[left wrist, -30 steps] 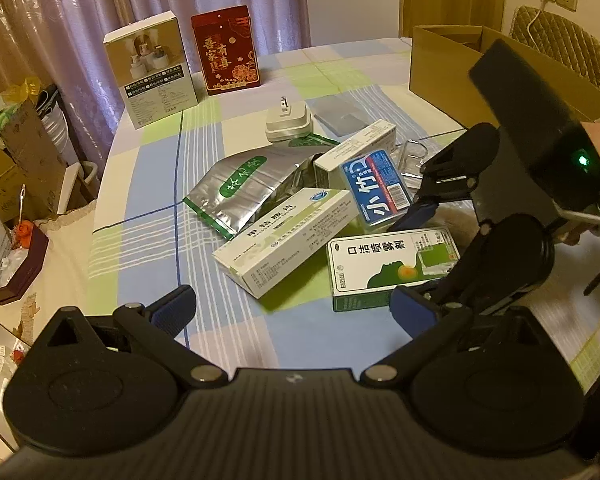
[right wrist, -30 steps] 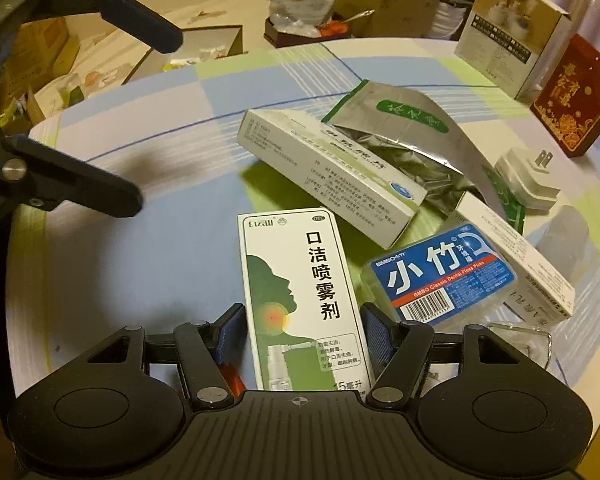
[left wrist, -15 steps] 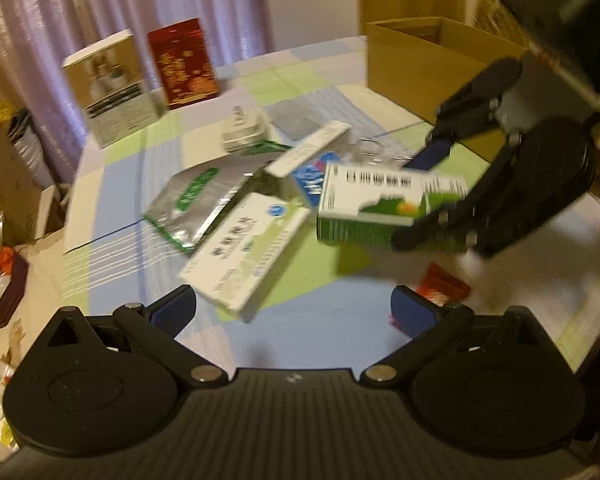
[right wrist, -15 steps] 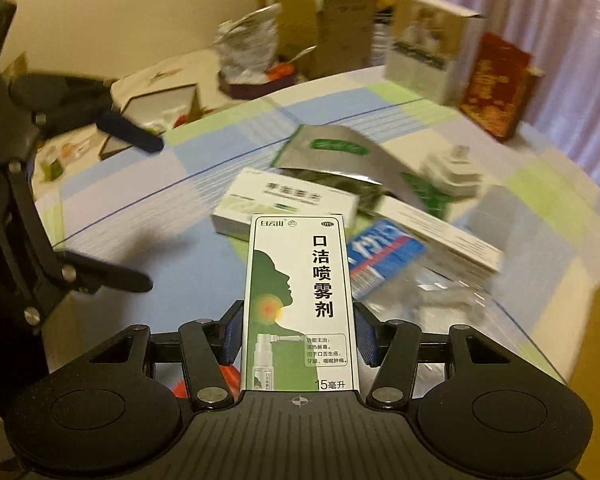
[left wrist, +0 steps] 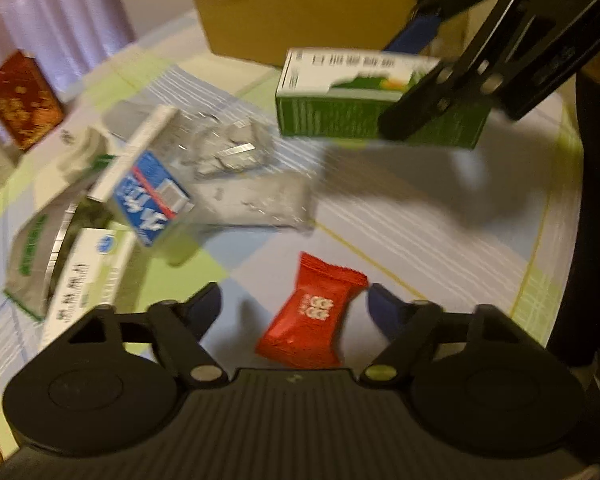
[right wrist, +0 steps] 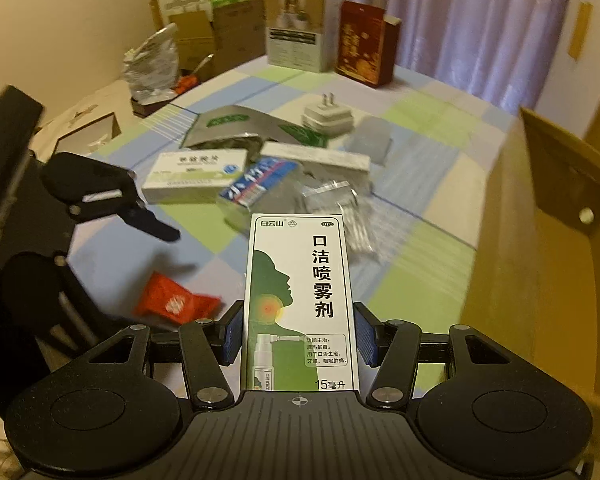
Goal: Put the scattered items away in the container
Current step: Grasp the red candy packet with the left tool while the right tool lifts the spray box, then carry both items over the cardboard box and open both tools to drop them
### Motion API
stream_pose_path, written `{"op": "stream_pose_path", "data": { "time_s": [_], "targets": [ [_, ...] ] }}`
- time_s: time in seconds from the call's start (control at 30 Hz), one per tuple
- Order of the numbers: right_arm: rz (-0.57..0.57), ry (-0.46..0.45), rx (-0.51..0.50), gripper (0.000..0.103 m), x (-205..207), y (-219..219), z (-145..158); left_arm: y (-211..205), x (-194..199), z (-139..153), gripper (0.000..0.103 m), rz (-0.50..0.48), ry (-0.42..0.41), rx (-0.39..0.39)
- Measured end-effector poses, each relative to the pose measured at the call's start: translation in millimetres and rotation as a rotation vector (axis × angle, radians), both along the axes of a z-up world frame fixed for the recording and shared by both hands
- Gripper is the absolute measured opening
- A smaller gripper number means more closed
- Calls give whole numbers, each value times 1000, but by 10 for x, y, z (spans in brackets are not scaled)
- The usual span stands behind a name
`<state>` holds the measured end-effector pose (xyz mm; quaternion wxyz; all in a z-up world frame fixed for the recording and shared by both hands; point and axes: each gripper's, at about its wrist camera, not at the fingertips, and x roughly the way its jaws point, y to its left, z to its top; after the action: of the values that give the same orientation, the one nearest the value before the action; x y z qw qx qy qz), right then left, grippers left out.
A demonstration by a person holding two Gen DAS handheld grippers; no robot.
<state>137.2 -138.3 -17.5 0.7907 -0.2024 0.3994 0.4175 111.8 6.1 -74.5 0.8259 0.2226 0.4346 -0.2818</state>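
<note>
Lifted off the tabletop (left wrist: 440, 240), the green box (right wrist: 300, 300) now hangs near the cardboard box (right wrist: 540, 260).
Right gripper (right wrist: 298, 338) jaws clamp it; left gripper (left wrist: 294, 306) jaws gape over a red packet (left wrist: 314, 312).

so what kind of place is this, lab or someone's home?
Most likely a home, a dining or living room. The table wears a checked household cloth, purple curtains hang behind it, and opened cartons and bags are piled by the wall. No lab fixtures show.
</note>
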Motion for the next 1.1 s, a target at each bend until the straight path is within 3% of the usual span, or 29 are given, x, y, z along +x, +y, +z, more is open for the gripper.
{"op": "stream_pose_path", "data": {
  "time_s": [0.33, 0.7, 0.9, 1.1],
  "targets": [
    [-29, 15, 18, 58, -67, -180, -45, -63, 78, -73, 28, -14, 85, 14],
    [-34, 17, 30, 58, -98, -211, -11, 13, 82, -65, 34, 55, 139, -8],
    [-41, 5, 44, 58, -127, -215, 42, 17, 56, -13, 23, 85, 152, -8],
    [-62, -46, 80, 58, -166, -313, 281, -43, 20, 261, 23, 122, 105, -21]
  ]
}}
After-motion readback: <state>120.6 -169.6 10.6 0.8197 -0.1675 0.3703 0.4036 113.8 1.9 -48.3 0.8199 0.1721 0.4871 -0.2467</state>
